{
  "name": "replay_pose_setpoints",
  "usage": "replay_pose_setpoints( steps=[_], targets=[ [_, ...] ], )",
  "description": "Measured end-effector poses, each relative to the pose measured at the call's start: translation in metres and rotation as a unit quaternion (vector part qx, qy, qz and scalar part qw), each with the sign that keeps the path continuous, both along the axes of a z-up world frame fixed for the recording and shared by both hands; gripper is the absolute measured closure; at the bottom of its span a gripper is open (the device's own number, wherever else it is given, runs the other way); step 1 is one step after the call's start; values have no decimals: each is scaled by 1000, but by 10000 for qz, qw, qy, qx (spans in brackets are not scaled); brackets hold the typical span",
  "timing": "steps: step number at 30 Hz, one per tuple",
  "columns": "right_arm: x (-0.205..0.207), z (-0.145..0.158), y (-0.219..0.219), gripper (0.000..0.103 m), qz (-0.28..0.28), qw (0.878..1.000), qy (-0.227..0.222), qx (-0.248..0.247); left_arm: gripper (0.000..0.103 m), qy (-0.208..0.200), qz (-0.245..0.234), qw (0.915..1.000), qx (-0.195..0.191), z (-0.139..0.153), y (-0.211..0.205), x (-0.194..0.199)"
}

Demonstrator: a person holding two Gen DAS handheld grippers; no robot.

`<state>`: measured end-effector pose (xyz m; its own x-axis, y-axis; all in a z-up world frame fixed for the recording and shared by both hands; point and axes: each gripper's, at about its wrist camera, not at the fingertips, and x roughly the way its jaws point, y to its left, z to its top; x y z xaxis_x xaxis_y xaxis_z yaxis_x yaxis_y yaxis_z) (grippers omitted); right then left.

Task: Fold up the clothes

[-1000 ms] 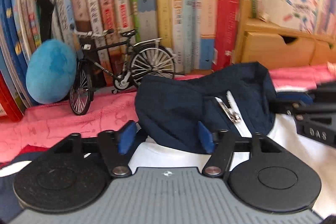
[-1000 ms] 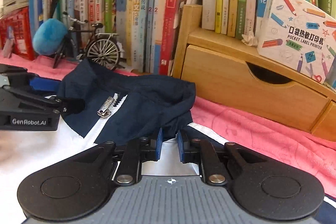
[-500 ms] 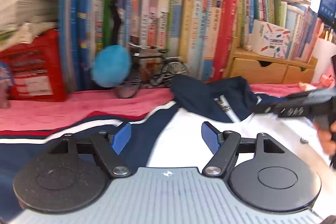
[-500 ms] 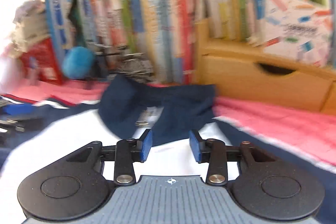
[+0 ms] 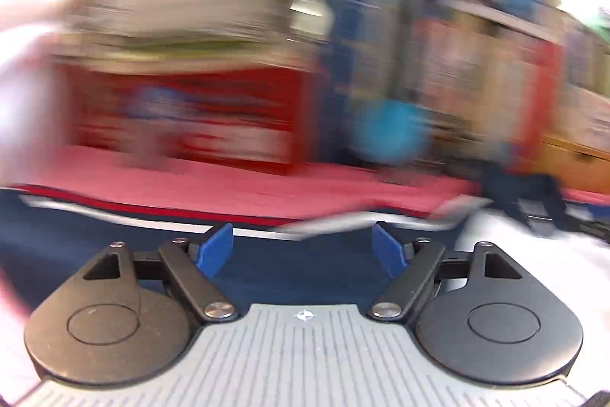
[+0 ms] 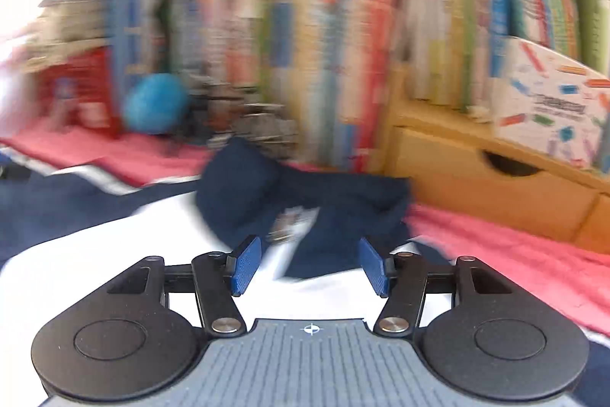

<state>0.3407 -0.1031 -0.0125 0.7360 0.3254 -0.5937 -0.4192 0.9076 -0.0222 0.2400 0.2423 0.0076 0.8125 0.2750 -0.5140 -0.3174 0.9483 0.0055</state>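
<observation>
The jacket (image 6: 95,246) lies spread on the pink cloth (image 6: 514,254), its navy collar (image 6: 324,201) bunched near the cloth's back edge by the books (image 6: 305,63). Both the left gripper (image 5: 303,248) and right gripper (image 6: 310,266) have just been opening; nothing sits between their jaws.

Black hand-held gripper (image 6: 309,266), blue ribbed pads (image 6: 247,264), silver pivot screws, grey grooved body.

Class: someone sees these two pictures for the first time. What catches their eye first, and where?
The white-and-navy jacket on the pink cloth, its navy collar bunched just beyond the open right claw. Behind stands a packed row of books, a blue plush ball at its foot.
</observation>
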Motion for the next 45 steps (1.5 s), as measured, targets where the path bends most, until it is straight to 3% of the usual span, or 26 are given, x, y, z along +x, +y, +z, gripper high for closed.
replay_pose_setpoints(
  steps=[2,4,6,9,10,11,12,13,14,15,17,20,23,25,27,28,31,33,35,37,39,40,42,43,45],
  targets=[
    [-15,2,7,45,287,9995,85,28,17,20,954,9951,259,1,46,-6],
    [-30,3,17,45,539,9985,135,-21,17,21,1895,9817,196,-2,95,-6],
    [-43,5,24,45,747,9970,178,-73,17,16,2714,9624,51,-6,141,-8],
    [-67,8,33,44,1000,9946,235,-125,17,144,3299,9435,-266,-19,189,-3],
    [-72,10,33,43,1086,9937,242,-121,17,185,3242,9447,-452,-23,197,0],
    [-78,12,34,42,1152,9930,225,-146,23,226,3185,9455,-638,-27,204,2],
    [-83,14,36,41,1167,9928,194,-207,64,267,3126,9459,-824,-31,212,5],
    [-88,16,38,41,1182,9925,163,-268,74,299,3063,9466,-961,-34,218,7],
    [-92,17,40,41,1198,9922,132,-328,92,275,2985,9507,-791,-28,215,10],
    [-95,17,42,41,1212,9919,139,-356,96,227,2899,9549,-595,-21,212,12],
    [-99,17,45,40,1259,9910,144,-427,96,113,2744,9615,97,-11,202,16],
    [-97,10,50,36,1186,9911,168,-586,91,274,2623,9591,1025,-5,191,23],
    [-92,3,52,36,1027,9923,267,-634,89,407,2570,9630,695,-12,195,15],
    [-91,1,51,36,960,9931,314,-598,78,444,2539,9650,484,-15,197,9],
    [-91,4,46,35,967,9935,323,-516,63,-193,2575,9645,559,-5,181,-17],
    [-92,5,44,34,964,9937,339,-463,63,-485,2525,9643,638,0,171,-30],
    [-93,4,41,34,960,9940,369,-379,62,-906,1115,9880,563,8,131,-63],
    [-94,3,40,34,953,9941,375,-369,60,-470,317,9977,379,0,109,-69],
    [-96,0,40,33,937,9943,368,-359,60,-19,-419,9989,221,-9,88,-74],
    [-97,-1,41,33,913,9945,363,-351,61,681,39,9967,437,-31,94,-61],
    [-98,-2,40,33,906,9947,349,-345,59,848,954,9917,130,-34,120,-56],
    [-99,-2,40,33,908,9947,342,-347,59,932,1425,9854,-49,-31,132,-57],
    [-101,-3,39,32,915,9946,324,-354,57,1157,2090,9711,-28,-26,147,-56],
    [-102,-4,39,32,920,9946,312,-360,59,1228,2330,9647,14,-23,152,-56],
    [-103,-7,38,31,917,9947,289,-365,60,965,2283,9686,200,-13,151,-58]
  ],
)
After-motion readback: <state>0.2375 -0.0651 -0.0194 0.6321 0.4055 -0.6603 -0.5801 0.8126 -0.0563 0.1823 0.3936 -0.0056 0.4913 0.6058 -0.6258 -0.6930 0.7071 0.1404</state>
